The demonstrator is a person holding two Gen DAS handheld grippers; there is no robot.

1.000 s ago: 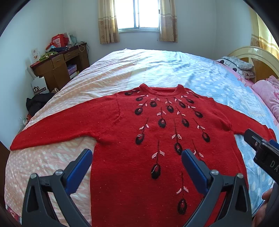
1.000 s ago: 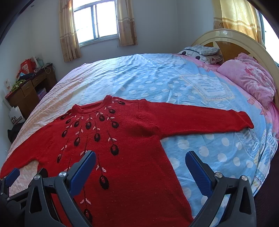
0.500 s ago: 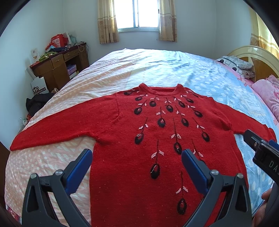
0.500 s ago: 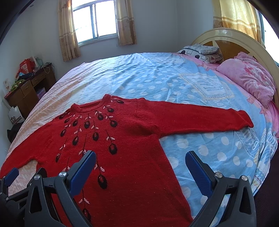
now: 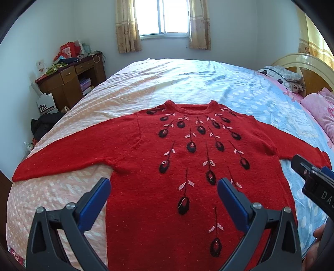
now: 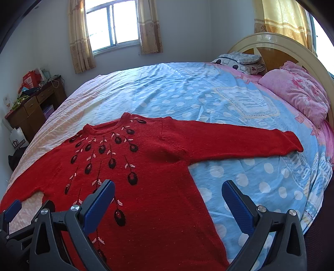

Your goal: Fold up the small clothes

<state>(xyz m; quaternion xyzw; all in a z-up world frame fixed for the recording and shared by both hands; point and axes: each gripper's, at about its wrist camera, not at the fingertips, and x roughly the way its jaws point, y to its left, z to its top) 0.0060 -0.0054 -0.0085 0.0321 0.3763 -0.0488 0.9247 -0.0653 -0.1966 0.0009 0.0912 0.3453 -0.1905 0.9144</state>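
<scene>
Sweater [image 5: 162, 166] is laid out flat and face up on the bed [image 5: 177, 79], neck hole pointing toward the window [image 5: 165, 16], both sleeves stretched straight out to the sides. Nothing's folded yet, so you're right at the start.

Your left gripper [image 5: 163, 200] hangs over the lower part of the sweater with its fingers [image 5: 96, 200] spread wide and nothing between them. Your right gripper [image 6: 168, 201] is the same story, released and empty, sitting over the hem-side edge of the sweater nearest the pink pillow [image 6: 296, 91].

Stuff I'd watch for:

- That knit looks thick and floppy. If you pinch only the top layer at a sleeve or shoulder, my guess is the back layer stays on the bed and you drag a lump instead of a clean fold.
- The far sleeve [image 6: 240, 141] ends close to the bed's edge on the pillow side. Grab it mid-sleeve and the cuff will probably droop and flop over crooked.
- The sheet under the sweater already has wrinkles. Bite too deep and you could catch the sheet along with the wool and pull everything out of square.
- Both grippers are near each other over the sweater, so if you swing across at the same time they could bump.
</scene>
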